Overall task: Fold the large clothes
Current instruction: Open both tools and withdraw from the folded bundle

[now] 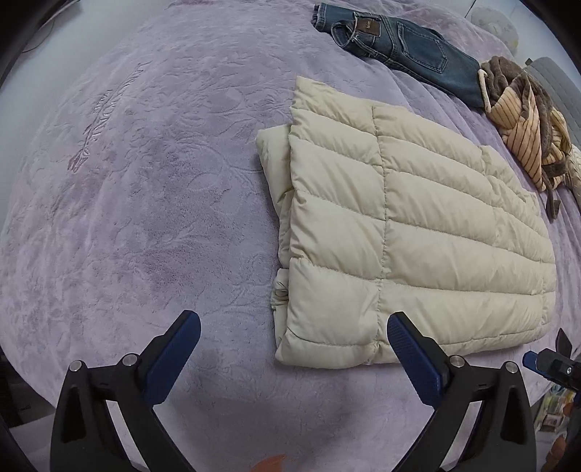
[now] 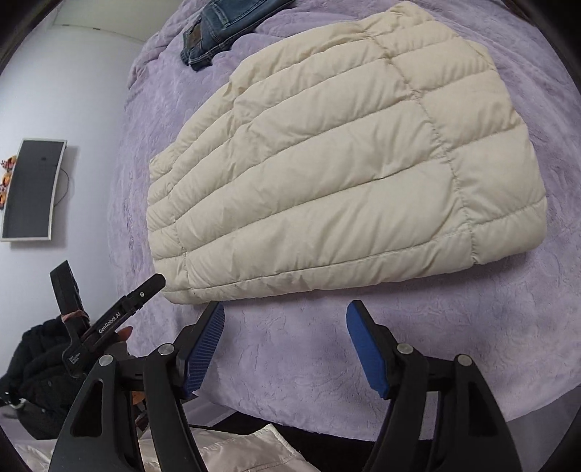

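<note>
A cream quilted puffer jacket [image 1: 410, 225] lies folded into a rectangle on the purple bedspread [image 1: 145, 203]. It also fills the middle of the right wrist view [image 2: 337, 163]. My left gripper [image 1: 292, 326] is open and empty, just short of the jacket's near left corner. My right gripper [image 2: 285, 319] is open and empty, just in front of the jacket's near edge, above the bedspread [image 2: 297, 363]. The right gripper's tip shows at the right edge of the left wrist view [image 1: 552, 359]. The left gripper's body shows at the left of the right wrist view [image 2: 109, 319].
Folded blue jeans [image 1: 399, 43] lie at the far side of the bed, also in the right wrist view [image 2: 225, 25]. A crumpled brown and striped garment [image 1: 526, 119] lies at the far right. A wall panel [image 2: 32, 188] and dark clothes [image 2: 32, 366] are beside the bed.
</note>
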A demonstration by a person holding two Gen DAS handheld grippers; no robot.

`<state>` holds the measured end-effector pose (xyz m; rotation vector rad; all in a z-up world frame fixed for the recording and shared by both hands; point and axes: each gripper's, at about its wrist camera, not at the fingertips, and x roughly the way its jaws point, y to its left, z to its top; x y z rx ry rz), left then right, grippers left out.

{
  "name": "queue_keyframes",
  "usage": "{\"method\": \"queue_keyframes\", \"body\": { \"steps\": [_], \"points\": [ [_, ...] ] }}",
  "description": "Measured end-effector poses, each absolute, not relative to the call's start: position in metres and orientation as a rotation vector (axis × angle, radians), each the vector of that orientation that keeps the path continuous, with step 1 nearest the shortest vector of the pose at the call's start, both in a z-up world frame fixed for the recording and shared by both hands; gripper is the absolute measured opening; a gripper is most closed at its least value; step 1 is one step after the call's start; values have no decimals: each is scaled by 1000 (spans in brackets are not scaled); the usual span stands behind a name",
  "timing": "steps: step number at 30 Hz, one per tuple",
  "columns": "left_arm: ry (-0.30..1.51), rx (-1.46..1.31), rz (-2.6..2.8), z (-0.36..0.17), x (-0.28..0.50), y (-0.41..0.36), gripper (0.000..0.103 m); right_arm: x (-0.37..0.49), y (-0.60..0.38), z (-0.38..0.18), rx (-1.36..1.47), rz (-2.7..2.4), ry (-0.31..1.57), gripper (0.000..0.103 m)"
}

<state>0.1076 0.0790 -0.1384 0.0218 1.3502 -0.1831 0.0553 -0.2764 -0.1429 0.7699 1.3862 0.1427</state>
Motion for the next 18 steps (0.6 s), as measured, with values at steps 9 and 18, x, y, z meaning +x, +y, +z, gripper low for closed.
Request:
{"method": "queue_keyframes", "body": {
  "steps": [9,18],
  "points": [
    [1337,59,-185,-140,113,84,103,61,-248,-124,599,104,1350,86],
    [1375,-150,-300,-155,146,123,103,67,-228,-112,487,45,1333,86]
  ]
}}
